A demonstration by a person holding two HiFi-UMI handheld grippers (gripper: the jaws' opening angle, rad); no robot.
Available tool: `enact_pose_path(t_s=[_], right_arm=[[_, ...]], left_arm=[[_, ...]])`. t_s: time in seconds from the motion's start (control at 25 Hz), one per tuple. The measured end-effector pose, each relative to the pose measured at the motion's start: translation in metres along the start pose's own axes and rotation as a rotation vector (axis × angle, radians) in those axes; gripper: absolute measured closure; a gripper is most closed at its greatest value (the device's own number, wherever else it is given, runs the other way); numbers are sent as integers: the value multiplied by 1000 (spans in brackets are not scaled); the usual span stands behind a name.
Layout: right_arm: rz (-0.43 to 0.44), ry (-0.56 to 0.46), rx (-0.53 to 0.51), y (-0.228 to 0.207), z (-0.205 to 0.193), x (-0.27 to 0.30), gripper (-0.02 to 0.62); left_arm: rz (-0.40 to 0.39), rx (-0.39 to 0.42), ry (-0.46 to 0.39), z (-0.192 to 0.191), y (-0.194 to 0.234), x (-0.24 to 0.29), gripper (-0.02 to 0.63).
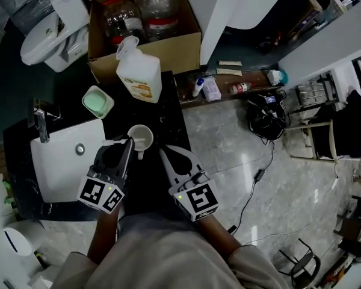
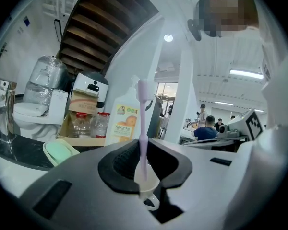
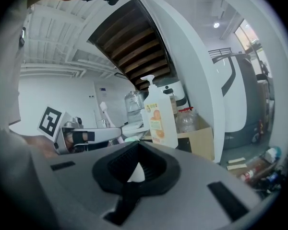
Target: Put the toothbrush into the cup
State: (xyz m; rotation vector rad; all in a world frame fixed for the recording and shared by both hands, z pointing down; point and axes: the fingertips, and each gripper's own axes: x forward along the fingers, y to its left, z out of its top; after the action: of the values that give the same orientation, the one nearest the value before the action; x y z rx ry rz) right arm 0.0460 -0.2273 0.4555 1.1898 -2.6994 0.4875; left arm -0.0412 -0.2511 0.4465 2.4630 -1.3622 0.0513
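Observation:
A white cup [image 1: 140, 138] with a handle stands on the black counter [image 1: 168, 110] beside the sink. My left gripper [image 1: 127, 142] is shut on a pale pink toothbrush [image 1: 114, 142] and sits just left of the cup. In the left gripper view the toothbrush [image 2: 143, 128] stands upright between the pads of the left gripper [image 2: 143, 176], bristle head up, with the cup [image 2: 149, 190] right behind the tips. My right gripper [image 1: 162, 152] is shut on nothing, just right of the cup. In its own view the right gripper [image 3: 129, 186] shows a sliver of the cup [image 3: 137, 173] past the tips.
A large soap pump bottle [image 1: 138, 74] and a green soap dish [image 1: 98, 101] stand behind the cup. The white basin [image 1: 60, 161] with its faucet [image 1: 42, 122] lies to the left. A cardboard box [image 1: 144, 47] of bottles sits further back, and the counter's edge drops to a marble floor [image 1: 240, 161] on the right.

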Motion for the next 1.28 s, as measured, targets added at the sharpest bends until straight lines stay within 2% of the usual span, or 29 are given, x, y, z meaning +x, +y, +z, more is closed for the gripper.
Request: enact_pose_path(t_s=[0.24,0.4,1.28], right_arm=[[-5,0,12,-4,-4,2,589],[-9,10,21,-8,-10,2,589],[-18,18,27,-11,-16,3,589]], left_arm=[[15,3,32,-12,4,4,552],[21,82,67,-20,4,8,551],[29,101,193,-54,9,15,551]])
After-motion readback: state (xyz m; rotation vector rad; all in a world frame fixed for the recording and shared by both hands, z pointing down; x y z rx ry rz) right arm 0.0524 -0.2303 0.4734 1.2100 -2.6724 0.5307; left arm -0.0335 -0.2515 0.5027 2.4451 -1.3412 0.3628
